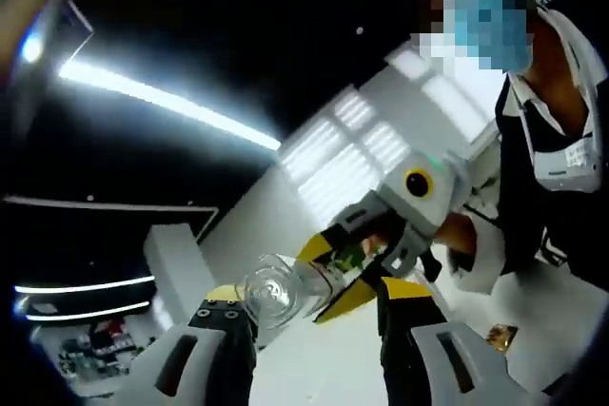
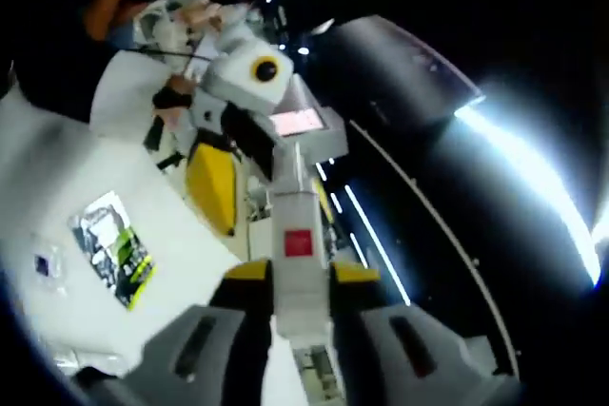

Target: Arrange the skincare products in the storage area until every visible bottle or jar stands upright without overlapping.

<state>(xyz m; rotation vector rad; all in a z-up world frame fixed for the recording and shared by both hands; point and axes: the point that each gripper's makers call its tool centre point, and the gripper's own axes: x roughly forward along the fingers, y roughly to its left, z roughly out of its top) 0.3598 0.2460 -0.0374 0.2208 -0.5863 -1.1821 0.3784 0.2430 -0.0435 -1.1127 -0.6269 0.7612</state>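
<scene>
A clear bottle (image 1: 276, 294) is held in the air over the white table (image 1: 314, 363). In the right gripper view it appears as a pale bottle (image 2: 297, 244) with a red square label, and my right gripper (image 2: 304, 273) is shut on its body. From the right of the left gripper view, the right gripper (image 1: 335, 275) reaches in with its yellow jaws clamped on the bottle. My left gripper (image 1: 314, 290) is open, its jaws wide on either side of the bottle's free end. The left gripper (image 2: 269, 192) faces the right one, one yellow jaw beside the bottle's far end.
A packet with green and black print (image 2: 114, 249) and a small clear sachet (image 2: 43, 263) lie flat on the white table (image 2: 57, 187). A small golden item (image 1: 500, 335) lies near the person (image 1: 552, 140) standing close behind the grippers.
</scene>
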